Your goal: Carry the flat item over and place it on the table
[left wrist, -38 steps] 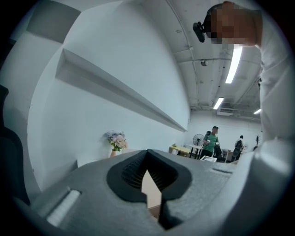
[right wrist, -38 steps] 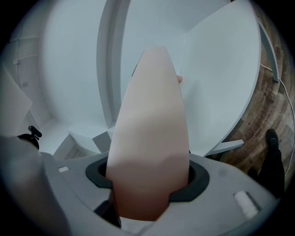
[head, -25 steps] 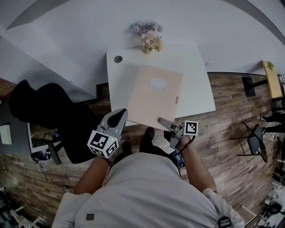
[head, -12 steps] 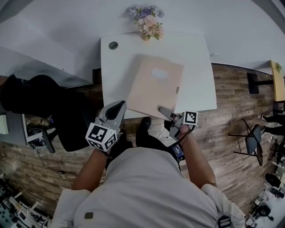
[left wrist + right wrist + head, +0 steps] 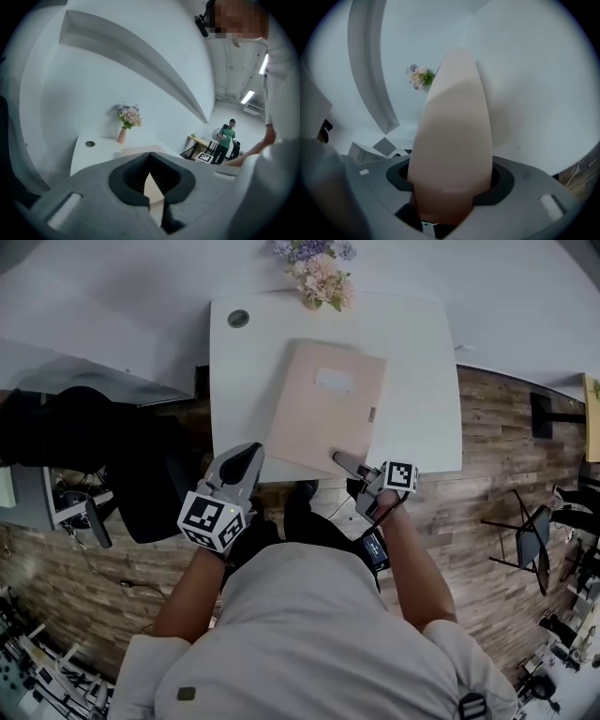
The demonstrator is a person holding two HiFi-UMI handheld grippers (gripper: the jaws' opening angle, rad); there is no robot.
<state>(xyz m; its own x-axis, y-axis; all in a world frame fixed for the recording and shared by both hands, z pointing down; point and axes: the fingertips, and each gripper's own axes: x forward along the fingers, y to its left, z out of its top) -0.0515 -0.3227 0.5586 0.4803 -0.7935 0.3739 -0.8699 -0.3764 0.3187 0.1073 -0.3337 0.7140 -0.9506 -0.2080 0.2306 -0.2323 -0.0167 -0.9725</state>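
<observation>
The flat item, a pale pink folder, now lies almost wholly over the white bench. A second ago its near edge hung out past the bench's front edge. It has also come lower, and its far end looks to be on or just above the top, though I cannot tell whether it touches. I judge the carry is as good as done, and what is left is to set the near end down and let go.

The right gripper has its fingers clenched on the folder's near right corner. In the right gripper view the folder runs straight out from between them, its cover filling the gap. That hand reaches forward from the person's right side, the gripper pointing slightly downward over the bench's front edge.

The left gripper is just beside the folder's near left corner, at the bench's front edge. Its fingers are drawn together, tips meeting, with nothing gripped. A vase of flowers stands at the bench's far edge, well apart from the folder.
</observation>
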